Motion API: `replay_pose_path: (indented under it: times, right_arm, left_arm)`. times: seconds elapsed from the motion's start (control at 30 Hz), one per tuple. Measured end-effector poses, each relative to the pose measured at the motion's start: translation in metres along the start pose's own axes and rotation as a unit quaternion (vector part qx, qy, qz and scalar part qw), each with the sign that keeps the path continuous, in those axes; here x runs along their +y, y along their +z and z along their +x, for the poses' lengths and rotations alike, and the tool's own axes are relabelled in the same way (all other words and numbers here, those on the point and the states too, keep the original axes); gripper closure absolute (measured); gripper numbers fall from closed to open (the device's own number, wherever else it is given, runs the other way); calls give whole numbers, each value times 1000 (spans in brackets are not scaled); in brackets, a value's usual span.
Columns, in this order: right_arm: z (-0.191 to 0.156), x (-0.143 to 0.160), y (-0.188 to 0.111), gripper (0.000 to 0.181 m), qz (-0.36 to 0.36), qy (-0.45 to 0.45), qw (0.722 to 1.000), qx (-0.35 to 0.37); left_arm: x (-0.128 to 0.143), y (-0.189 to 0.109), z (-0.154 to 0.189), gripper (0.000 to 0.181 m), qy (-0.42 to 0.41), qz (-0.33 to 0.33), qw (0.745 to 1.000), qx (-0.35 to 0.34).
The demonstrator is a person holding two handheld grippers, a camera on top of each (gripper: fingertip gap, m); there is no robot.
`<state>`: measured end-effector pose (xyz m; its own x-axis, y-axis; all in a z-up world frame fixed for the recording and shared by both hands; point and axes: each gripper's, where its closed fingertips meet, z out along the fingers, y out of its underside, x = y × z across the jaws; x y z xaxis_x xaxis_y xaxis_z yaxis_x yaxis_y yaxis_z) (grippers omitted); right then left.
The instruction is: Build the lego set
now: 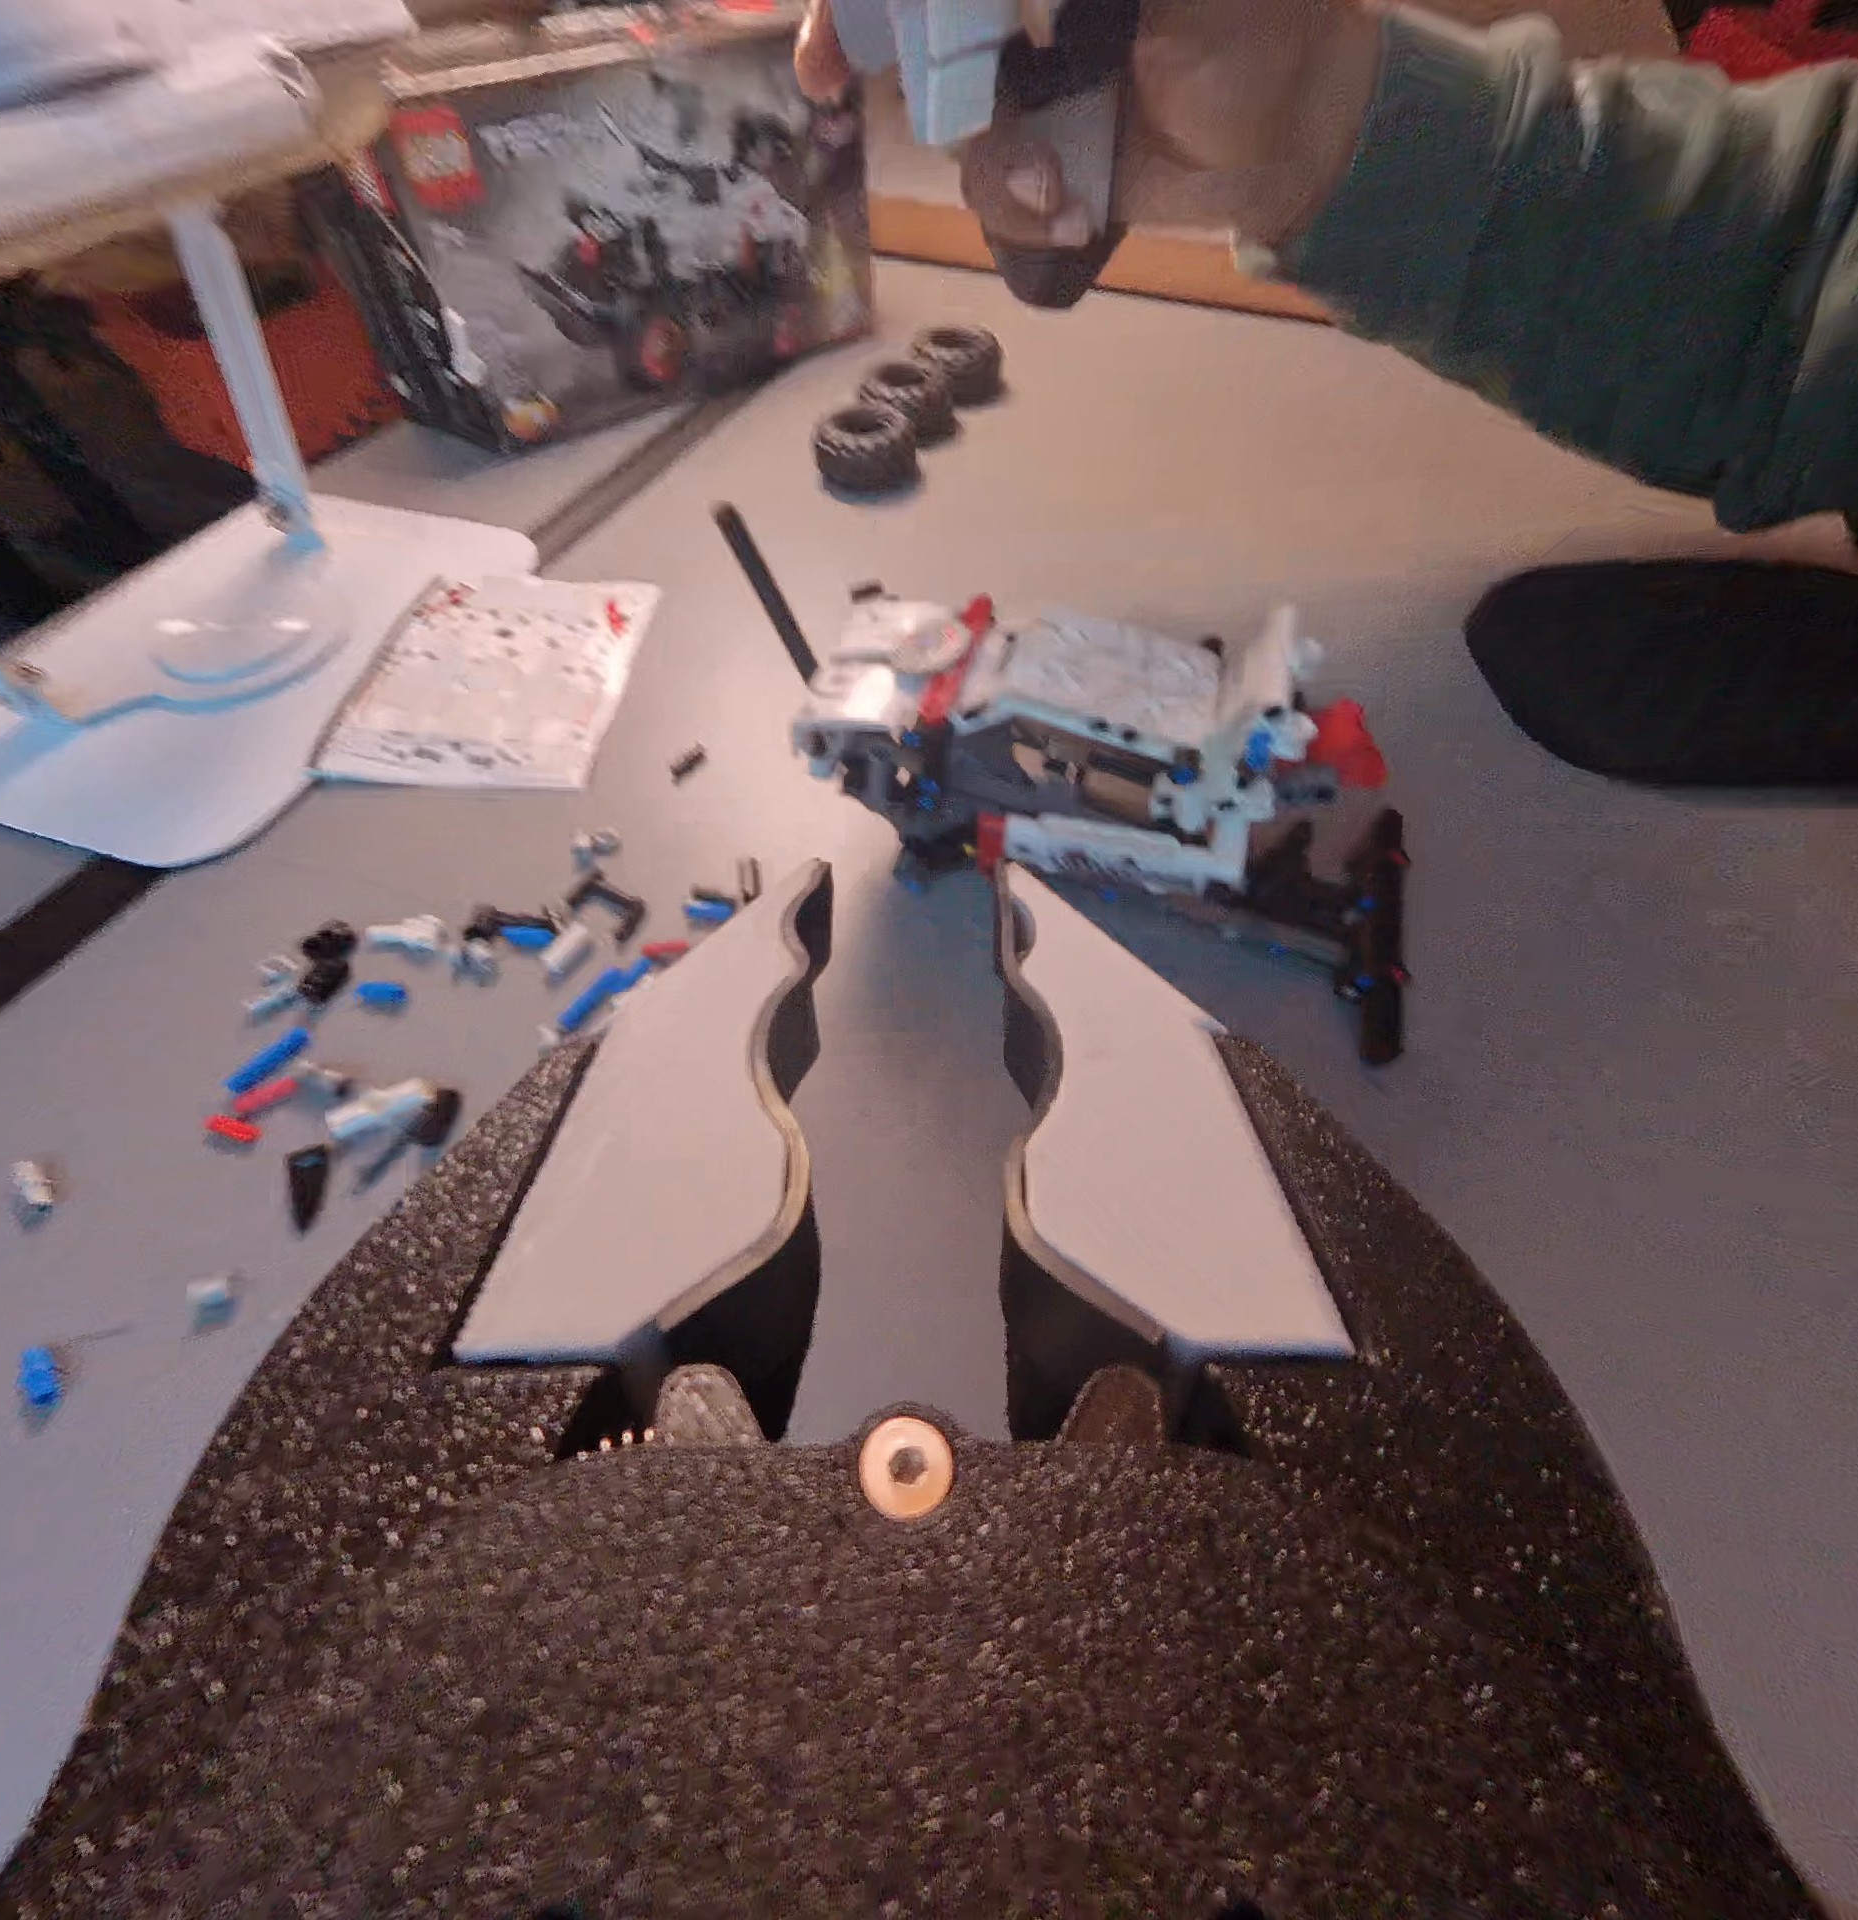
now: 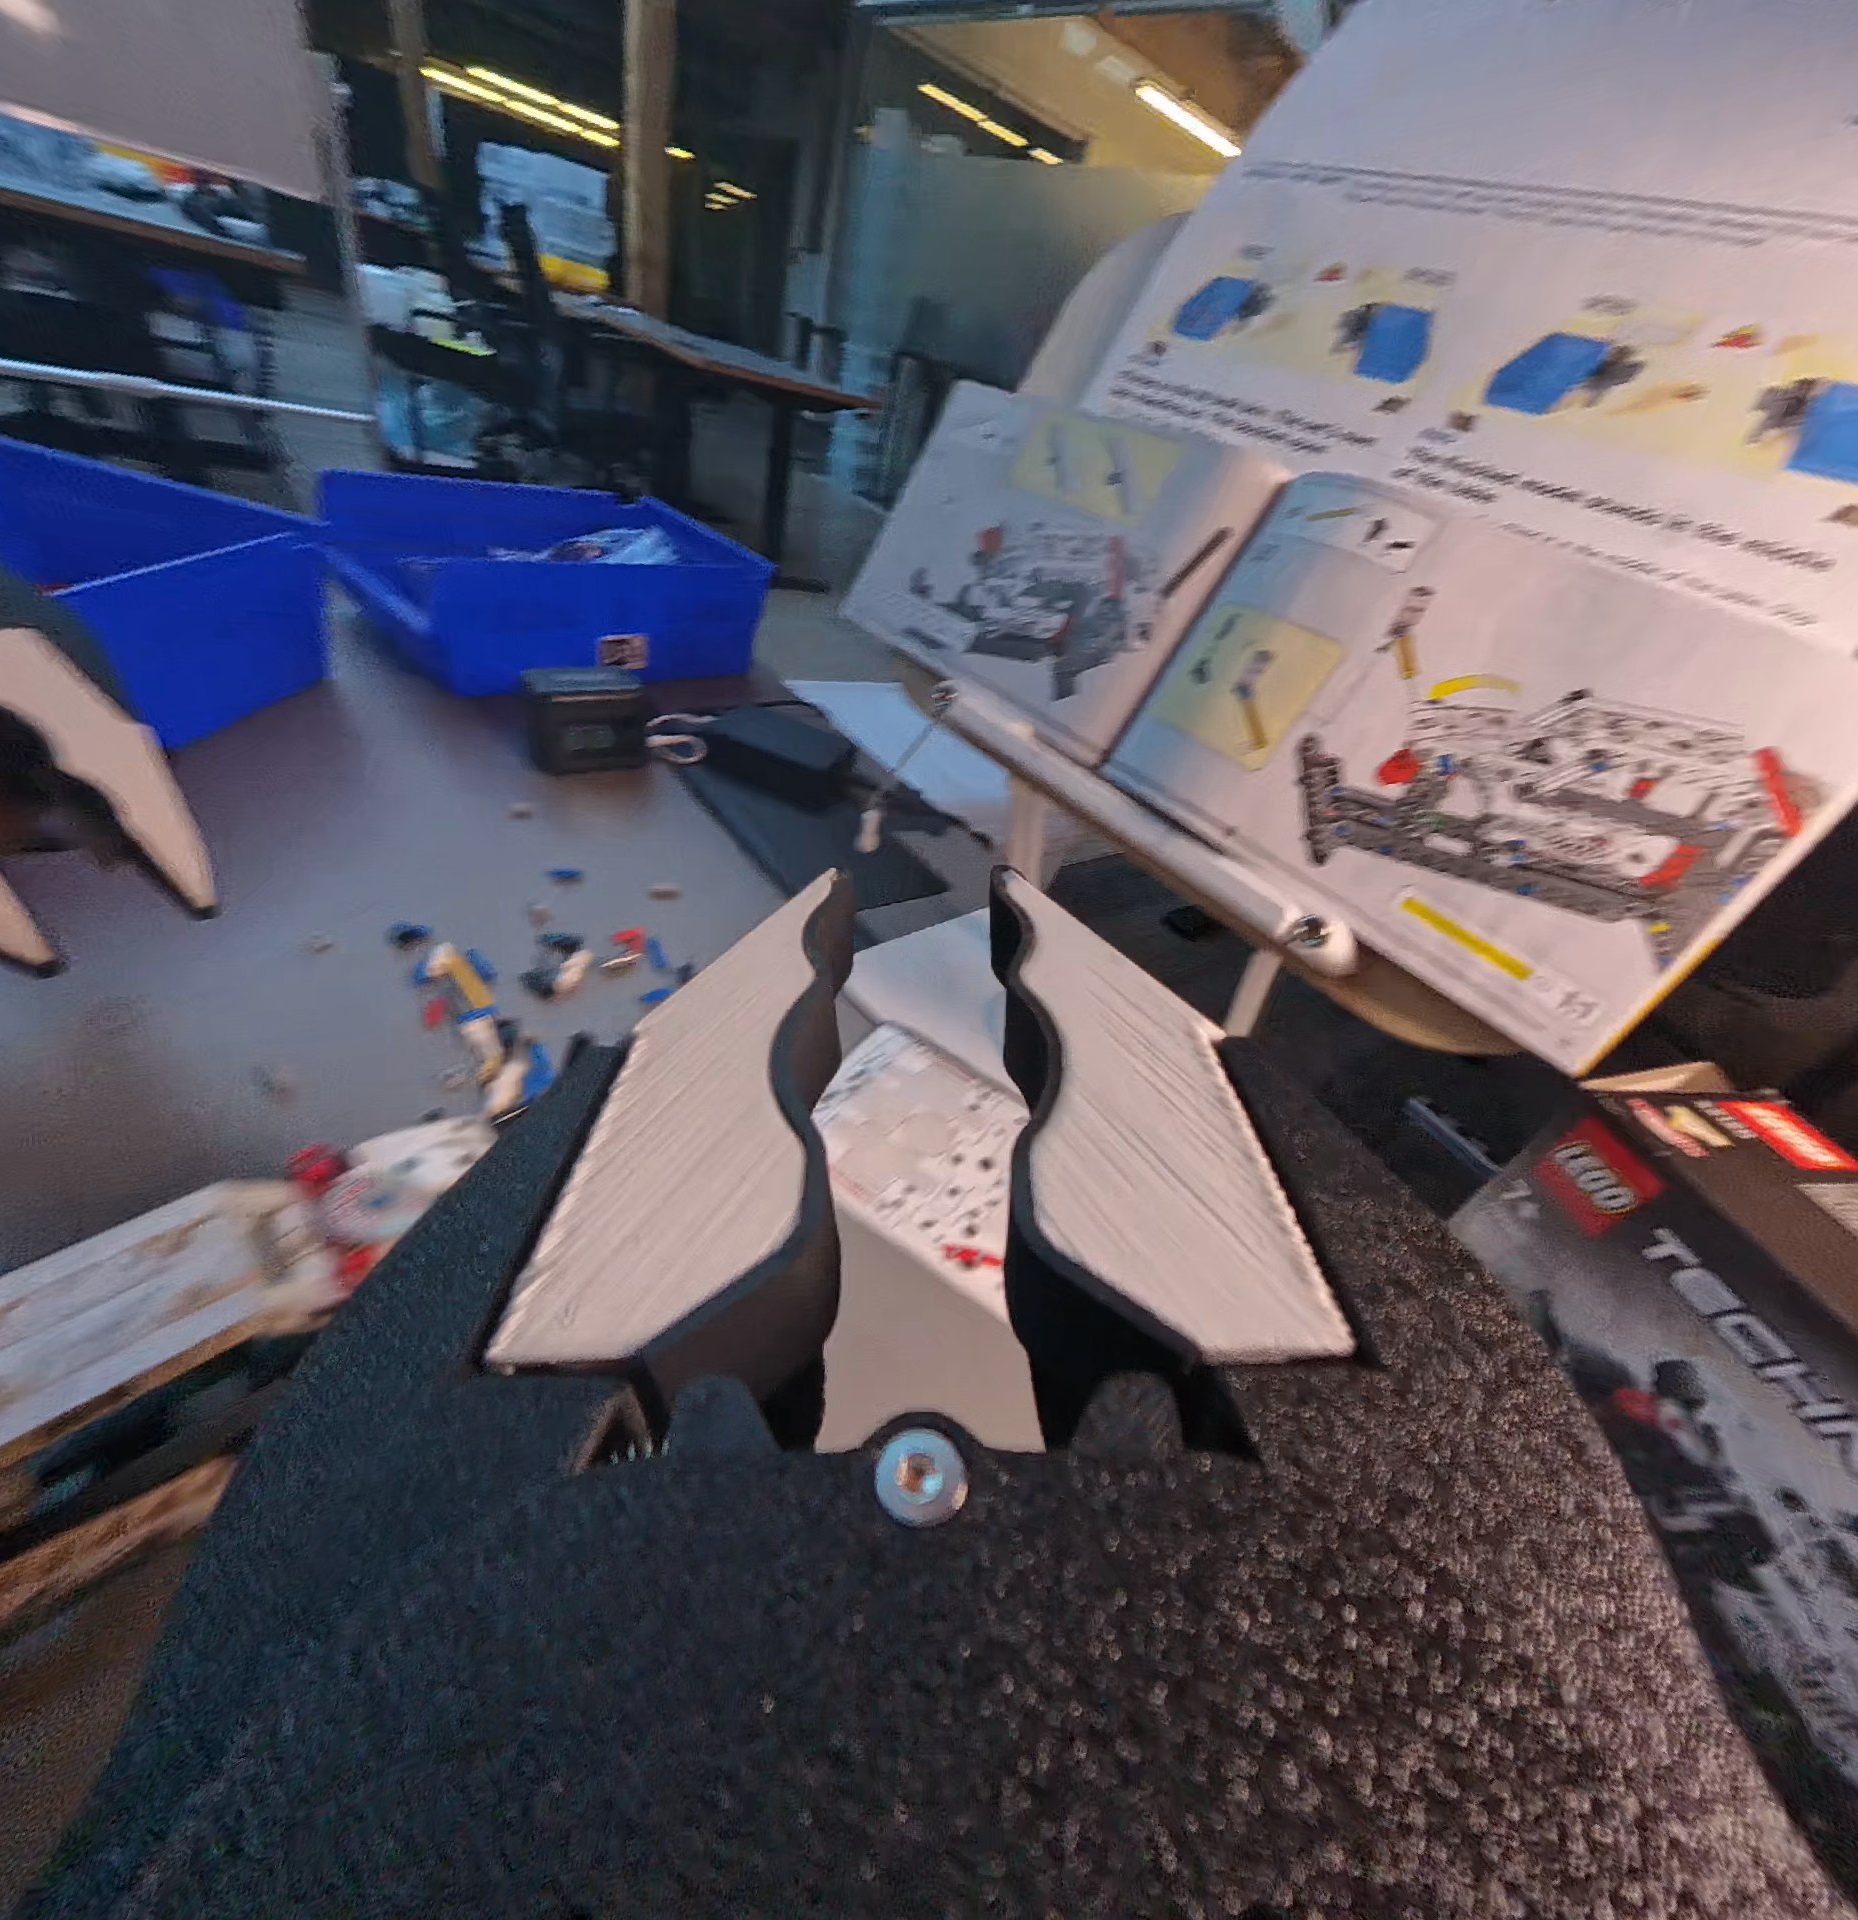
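Note:
The partly built white, grey and red lego model [image 1: 1091, 748] lies on the grey table just beyond my left gripper [image 1: 914, 883], which is open, empty and held above the table. Loose small pieces [image 1: 437, 987] are scattered to its left. Three black tyres [image 1: 904, 405] stand in a row farther back, with a long black beam [image 1: 764, 582] near them. My right gripper [image 2: 920, 894] is open and empty, raised and facing the open instruction book [image 2: 1424, 727] on its stand. The model [image 2: 229, 1247] shows blurred at lower left there, with loose pieces [image 2: 509, 987] beyond.
The lego box [image 1: 634, 270] stands at the back, a flat printed sheet [image 1: 489, 686] beside the white stand base [image 1: 177, 665]. A hand [image 1: 1216, 135] in a green sleeve is at the top. Two blue bins [image 2: 540, 582], a black device [image 2: 582, 717] and the left gripper's fingers [image 2: 114, 769] show leftward. Tip to tip, the grippers are about 25 centimetres apart.

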<state>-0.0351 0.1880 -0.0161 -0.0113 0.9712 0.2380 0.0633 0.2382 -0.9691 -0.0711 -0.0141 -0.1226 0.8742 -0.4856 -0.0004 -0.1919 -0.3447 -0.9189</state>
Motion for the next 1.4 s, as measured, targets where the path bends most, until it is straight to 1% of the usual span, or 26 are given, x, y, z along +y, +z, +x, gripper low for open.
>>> replay_pose_path:
  times: [0.1,0.2,0.3,0.37,0.43,0.47,0.5,0.57,0.63,0.8,0.87,0.9,0.97,1.0,1.07,1.13,1.23,1.33,1.4]
  right_arm:
    - [-74,19,-53,153,-40,6,994,-97]
    - [-143,43,-95,149,-93,-4,982,-161]
    - [-192,67,-112,148,-145,-60,975,-158]
    - [-218,88,-113,148,-190,-104,966,-144]
    - [-236,109,-111,153,-234,-137,954,-128]
    - [-247,117,-111,153,-249,-142,949,-134]
    - [-256,121,-110,155,-254,-142,946,-143]
    - [-262,125,-105,158,-260,-141,945,-141]
    - [-263,124,-103,159,-262,-152,943,-137]
    - [-279,106,-97,162,-226,-154,950,-153]
    - [-288,103,-93,162,-212,-163,950,-159]
    - [-291,103,-92,162,-206,-167,951,-160]
    - [-297,101,-88,162,-194,-169,953,-162]
    - [-299,98,-85,162,-182,-168,956,-158]
    - [-297,86,-79,162,-148,-165,965,-138]
    - [-295,67,-74,162,-105,-141,977,-119]
    - [-286,37,-71,162,-53,-11,993,-101]
    - [-281,14,-72,156,-12,107,989,-103]
    - [-281,8,-71,155,-1,153,983,-106]
  left_arm:
    - [43,-3,36,146,4,-53,996,69]
    - [73,-6,63,139,2,-105,985,138]
    - [94,-9,76,132,19,-156,973,172]
    - [102,-9,76,133,35,-173,970,168]
    - [109,-10,78,139,47,-194,966,165]
    - [114,-10,79,144,56,-206,963,162]
    - [114,-9,79,147,66,-204,965,153]
    - [117,-11,79,151,76,-213,964,142]
    - [118,-13,79,153,84,-213,965,130]
    - [121,-18,88,176,92,-213,964,131]
    - [120,-18,89,178,97,-215,964,124]
    - [118,-17,89,177,100,-212,965,118]
    - [104,-16,97,177,79,-172,972,137]
    - [92,-16,102,177,64,-143,976,149]
    - [58,-18,113,177,30,-63,982,173]
    - [25,-21,121,177,-1,14,981,193]
    - [-7,-21,128,177,-18,93,977,192]
    - [-24,-20,138,177,-6,140,972,191]
    - [-29,-18,144,177,4,154,970,190]
